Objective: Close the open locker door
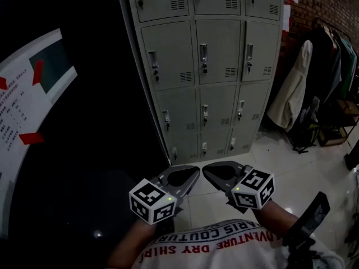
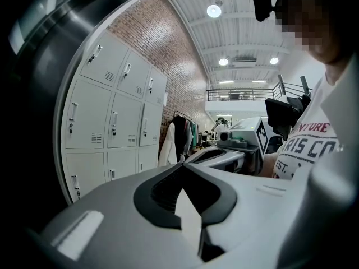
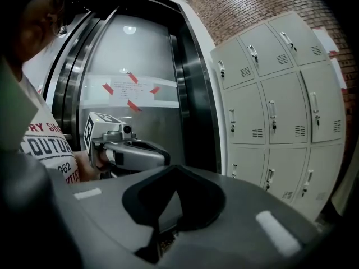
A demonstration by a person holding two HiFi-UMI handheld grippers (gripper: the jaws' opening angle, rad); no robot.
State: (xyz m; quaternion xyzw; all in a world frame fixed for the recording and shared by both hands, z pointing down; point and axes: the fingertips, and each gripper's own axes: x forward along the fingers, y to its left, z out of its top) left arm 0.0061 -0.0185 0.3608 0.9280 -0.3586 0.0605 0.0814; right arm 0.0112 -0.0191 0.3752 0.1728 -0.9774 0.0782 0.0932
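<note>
A bank of grey lockers stands ahead against the wall. Every door that shows in the head view sits flush with its neighbours. The lockers also fill the left of the left gripper view, and the lockers fill the right of the right gripper view. My left gripper and right gripper hang low, close to my chest and well short of the lockers. Their tips nearly meet. Both are shut with nothing between the jaws. The left gripper faces the right gripper, and the right gripper faces the left gripper.
A dark metal lift door with a white notice taped in red is left of the lockers. A rack of hanging coats and a brick wall are on the right. A dark bag sits on the glossy tiled floor.
</note>
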